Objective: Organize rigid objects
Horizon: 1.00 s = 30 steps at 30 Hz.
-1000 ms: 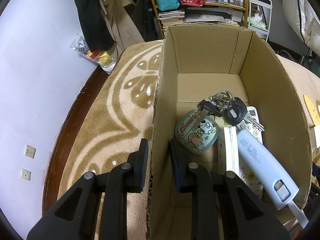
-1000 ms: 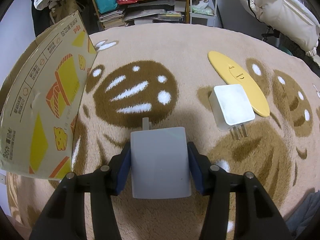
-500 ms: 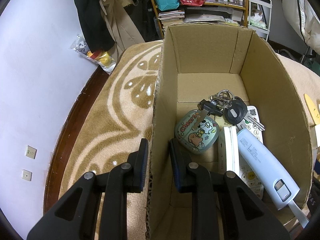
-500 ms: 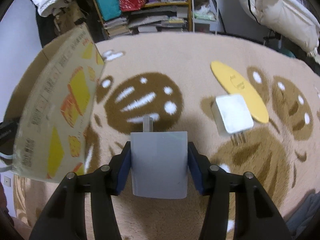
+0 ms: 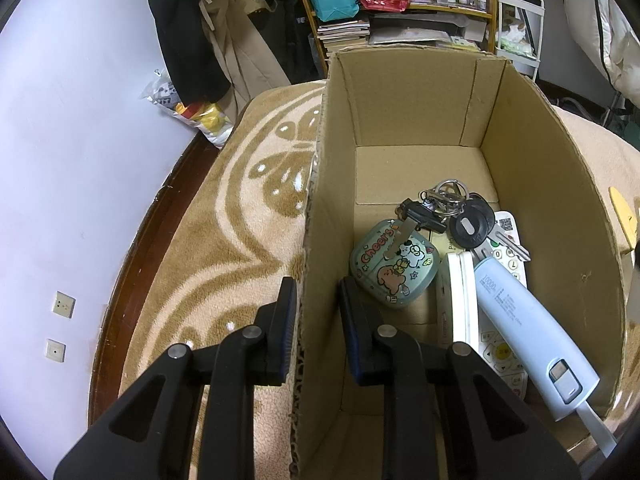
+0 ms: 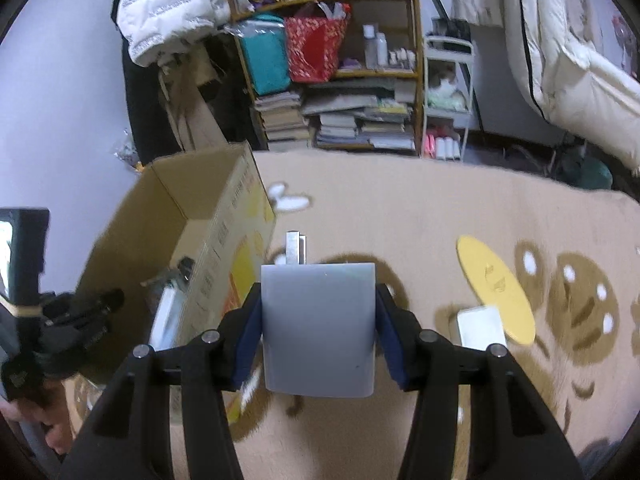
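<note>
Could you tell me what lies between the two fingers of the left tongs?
The left wall of the cardboard box stands between the fingers of the left tongs, which are shut on it; the left wrist view shows this.

One cardboard box [image 5: 404,92] was counted. Inside it were seen one bunch of keys [image 5: 448,208], one cartoon-printed case [image 5: 394,266], one blue power bank [image 5: 528,328] and one white remote [image 5: 460,296] — a second remote beneath could not be confirmed. On the rug, two plug adapters — one grey [image 6: 318,326], one white [image 6: 478,326] — and one yellow oval piece [image 6: 496,288] were counted.
</note>
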Available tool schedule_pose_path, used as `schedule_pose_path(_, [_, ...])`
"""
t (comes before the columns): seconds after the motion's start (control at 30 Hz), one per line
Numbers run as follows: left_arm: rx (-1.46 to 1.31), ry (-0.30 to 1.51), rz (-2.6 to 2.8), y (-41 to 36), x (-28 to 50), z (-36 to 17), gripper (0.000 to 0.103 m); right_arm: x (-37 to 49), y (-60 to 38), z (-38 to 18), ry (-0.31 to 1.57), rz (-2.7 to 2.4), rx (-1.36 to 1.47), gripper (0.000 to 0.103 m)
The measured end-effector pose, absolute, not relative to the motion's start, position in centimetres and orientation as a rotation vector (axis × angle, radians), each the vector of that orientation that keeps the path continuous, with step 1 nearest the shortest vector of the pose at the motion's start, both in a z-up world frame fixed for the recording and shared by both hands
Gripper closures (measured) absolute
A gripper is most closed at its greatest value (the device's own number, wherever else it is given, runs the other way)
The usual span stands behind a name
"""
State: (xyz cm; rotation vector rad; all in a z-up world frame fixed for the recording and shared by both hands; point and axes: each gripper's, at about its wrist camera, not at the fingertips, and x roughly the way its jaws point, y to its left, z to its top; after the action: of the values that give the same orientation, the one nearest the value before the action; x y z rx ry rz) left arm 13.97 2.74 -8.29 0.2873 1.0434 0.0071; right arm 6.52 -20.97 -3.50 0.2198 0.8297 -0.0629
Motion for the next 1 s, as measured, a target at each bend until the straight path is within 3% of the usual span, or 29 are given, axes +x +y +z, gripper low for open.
schedule_pose_path(0.6, [0.271, 1.048, 0.009, 2.8, 14.0, -8.3, 0.081, 9.6, -17.5, 2.2, 0.699, 0.06, 0.179, 0.047])
schedule_pose_path(1.0, [0.266, 1.05, 0.007, 2.8, 14.0, -8.4, 0.081, 10.8, -15.0, 1.0, 0.714, 0.13, 0.186, 0.047])
